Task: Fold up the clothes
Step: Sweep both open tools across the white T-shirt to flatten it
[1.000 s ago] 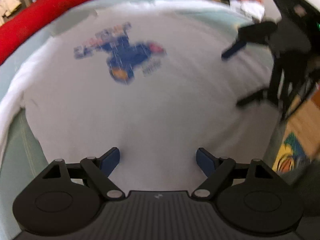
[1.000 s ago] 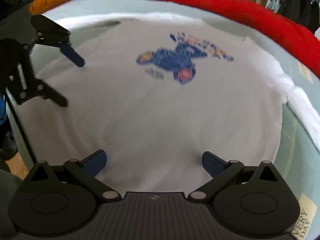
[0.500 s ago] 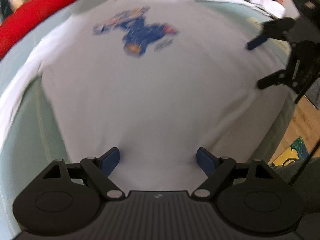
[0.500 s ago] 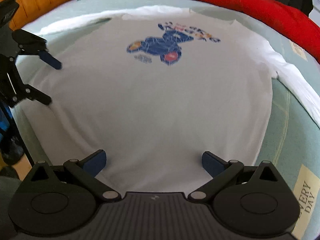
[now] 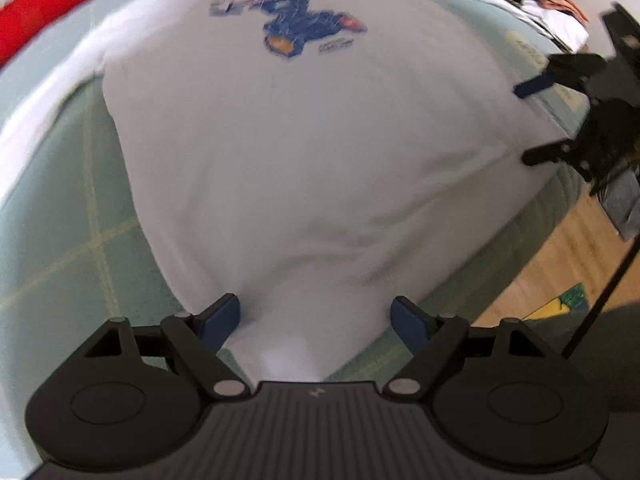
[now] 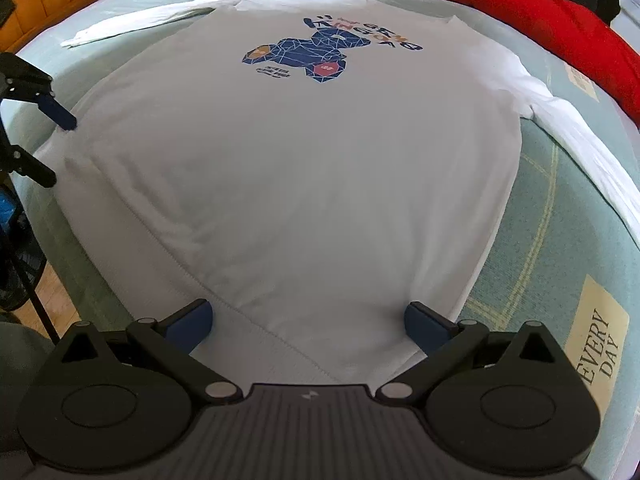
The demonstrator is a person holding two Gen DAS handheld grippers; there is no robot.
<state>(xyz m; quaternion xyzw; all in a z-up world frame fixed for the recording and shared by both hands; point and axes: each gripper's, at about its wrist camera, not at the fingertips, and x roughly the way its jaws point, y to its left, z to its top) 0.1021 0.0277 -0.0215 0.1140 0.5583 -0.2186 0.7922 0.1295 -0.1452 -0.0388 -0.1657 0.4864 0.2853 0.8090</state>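
Matt white cloth tee (image 6: 304, 168), smooth wood floor (image 5: 560, 256).

Both tongs moved down toward the shirt's bottom hem over the last second. Left tongs (image 5: 315, 318) now straddle the hem corner of the white shirt (image 5: 304, 152); before, only plain fabric lay between them. Cloth there now bunched into creases. Right tongs (image 6: 308, 322) likewise lower, hem seam now between the fingers. Print (image 6: 320, 52) sits farther up in both views. More green bed cover (image 5: 60, 208) visible on the sides. Opposite tongs shifted outward to the shirt's edge.
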